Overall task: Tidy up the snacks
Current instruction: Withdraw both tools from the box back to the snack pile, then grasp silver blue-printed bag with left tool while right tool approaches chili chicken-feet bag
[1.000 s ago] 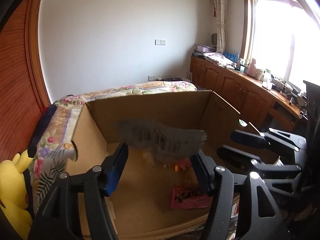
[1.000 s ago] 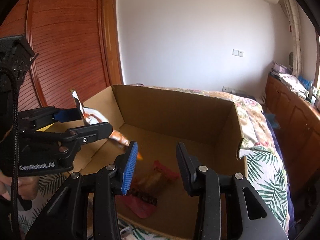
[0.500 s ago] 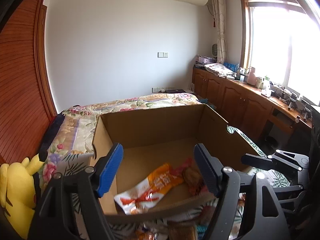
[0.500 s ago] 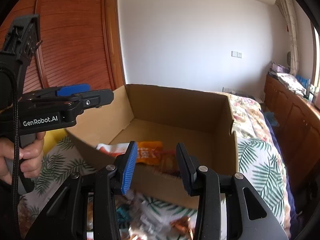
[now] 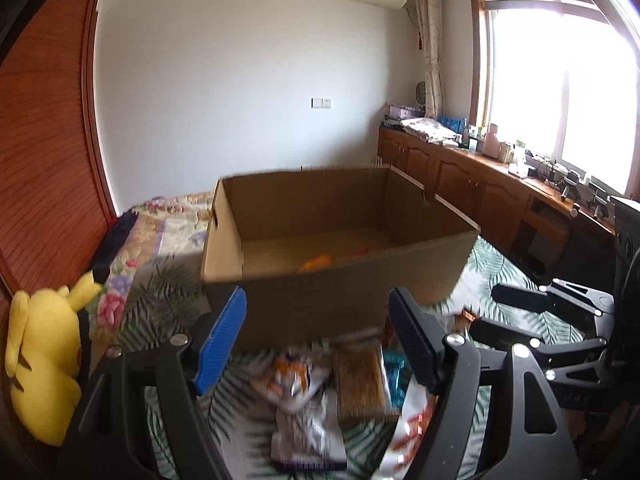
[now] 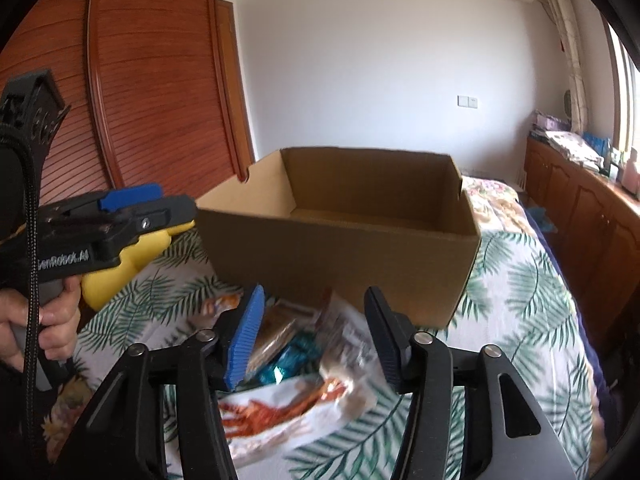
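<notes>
Both tools hang over the leaf-print bedspread now. The left gripper has its jaws spread wide with nothing between them, and the right gripper is just as wide and empty. Below them a blurred heap of foil and plastic snack packets lies on the bed, just in front of the open brown cardboard box. An orange packet peeks from inside that box. A yellow plush toy sits at the left.

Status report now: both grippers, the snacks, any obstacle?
Left gripper open, right gripper open. Snack packets pile before brown cardboard box. No obstacle seen.
</notes>
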Motion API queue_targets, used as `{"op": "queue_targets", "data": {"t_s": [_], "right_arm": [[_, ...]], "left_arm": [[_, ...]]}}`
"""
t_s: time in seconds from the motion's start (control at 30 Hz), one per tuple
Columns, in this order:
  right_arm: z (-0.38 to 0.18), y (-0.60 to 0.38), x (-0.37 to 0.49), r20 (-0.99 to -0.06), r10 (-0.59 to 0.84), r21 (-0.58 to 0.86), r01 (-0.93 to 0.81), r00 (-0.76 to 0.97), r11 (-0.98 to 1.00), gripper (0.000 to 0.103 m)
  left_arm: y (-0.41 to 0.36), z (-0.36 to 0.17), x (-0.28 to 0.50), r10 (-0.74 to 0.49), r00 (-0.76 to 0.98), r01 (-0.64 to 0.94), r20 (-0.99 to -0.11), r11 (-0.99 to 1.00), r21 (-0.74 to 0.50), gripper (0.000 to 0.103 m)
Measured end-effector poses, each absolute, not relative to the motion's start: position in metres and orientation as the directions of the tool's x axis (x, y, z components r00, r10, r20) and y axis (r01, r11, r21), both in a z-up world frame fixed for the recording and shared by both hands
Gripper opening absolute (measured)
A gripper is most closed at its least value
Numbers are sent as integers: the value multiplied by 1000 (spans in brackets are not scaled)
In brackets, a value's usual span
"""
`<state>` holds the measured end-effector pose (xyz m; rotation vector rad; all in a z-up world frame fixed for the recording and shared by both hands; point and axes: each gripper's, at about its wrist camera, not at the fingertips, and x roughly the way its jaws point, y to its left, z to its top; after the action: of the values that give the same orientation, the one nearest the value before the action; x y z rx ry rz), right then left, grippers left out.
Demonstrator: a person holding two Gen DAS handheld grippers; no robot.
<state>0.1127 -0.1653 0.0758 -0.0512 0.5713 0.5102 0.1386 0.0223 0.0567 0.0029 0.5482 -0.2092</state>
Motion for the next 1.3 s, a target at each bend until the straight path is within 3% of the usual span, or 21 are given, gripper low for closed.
{"op": "queue_targets", "data": {"t_s": [0.23,0.4,1.3], "right_arm": [[51,-163,93,-547,431,109,-450,717,887,66],[32,-161,88,-572,400,109,-417,716,902,79],[-19,-132,92,-665,354,99,-392,658,915,85]], "left_arm": [[34,23,121,-186,807,176,-560,982,-73,74],[36,-4,116,-169,778,159,-605,985,-70,74],[32,-66,145,-156,635,167,-757,984,-63,74]]}}
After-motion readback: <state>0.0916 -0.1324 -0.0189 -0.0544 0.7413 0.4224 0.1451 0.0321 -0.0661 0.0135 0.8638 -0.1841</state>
